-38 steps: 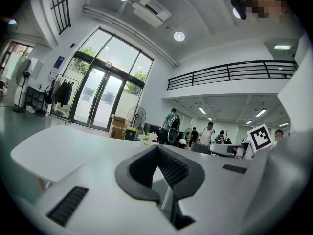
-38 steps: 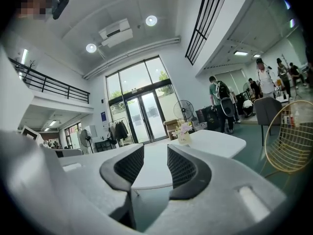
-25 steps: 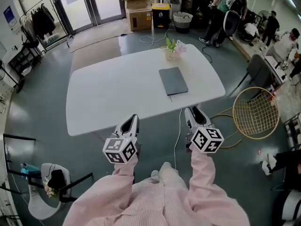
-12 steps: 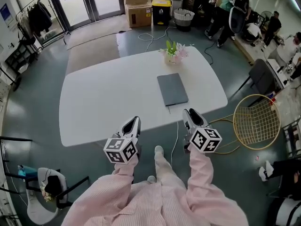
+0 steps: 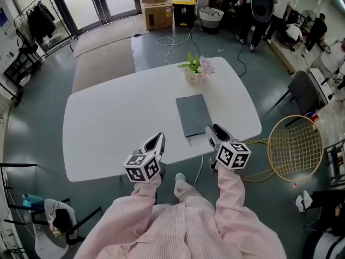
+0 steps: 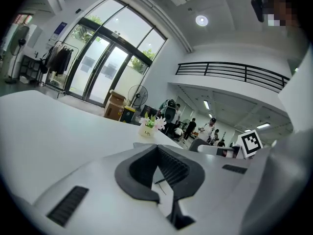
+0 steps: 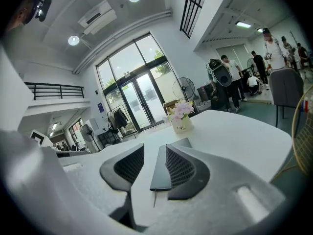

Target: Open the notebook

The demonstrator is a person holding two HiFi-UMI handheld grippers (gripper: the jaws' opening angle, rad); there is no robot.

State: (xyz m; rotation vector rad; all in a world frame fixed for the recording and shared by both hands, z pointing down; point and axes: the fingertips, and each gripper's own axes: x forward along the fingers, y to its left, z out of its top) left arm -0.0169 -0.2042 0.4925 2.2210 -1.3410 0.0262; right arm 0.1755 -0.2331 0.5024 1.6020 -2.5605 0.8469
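A closed grey notebook (image 5: 192, 115) lies flat on the white table (image 5: 113, 128), near its front edge, with a thin marker ribbon hanging out of its near end. My right gripper (image 5: 211, 129) hovers at the notebook's near right corner. Its jaws stand slightly apart with nothing between them, and the notebook (image 7: 161, 175) shows through the gap of the right gripper (image 7: 154, 149). My left gripper (image 5: 159, 137) is over the table's front edge, left of the notebook and apart from it. The left gripper (image 6: 157, 148) has its tips touching and holds nothing.
A small pot of flowers (image 5: 195, 69) stands behind the notebook at the table's far side. A yellow wire chair (image 5: 294, 144) sits right of the table, with a cable (image 5: 200, 169) on the floor. Cardboard boxes (image 5: 156, 7) and several people (image 5: 264, 4) are at the back.
The view has closed in on the table. Both grippers have moved forward from off the table to its front edge, and the right one is now beside the notebook's near corner.
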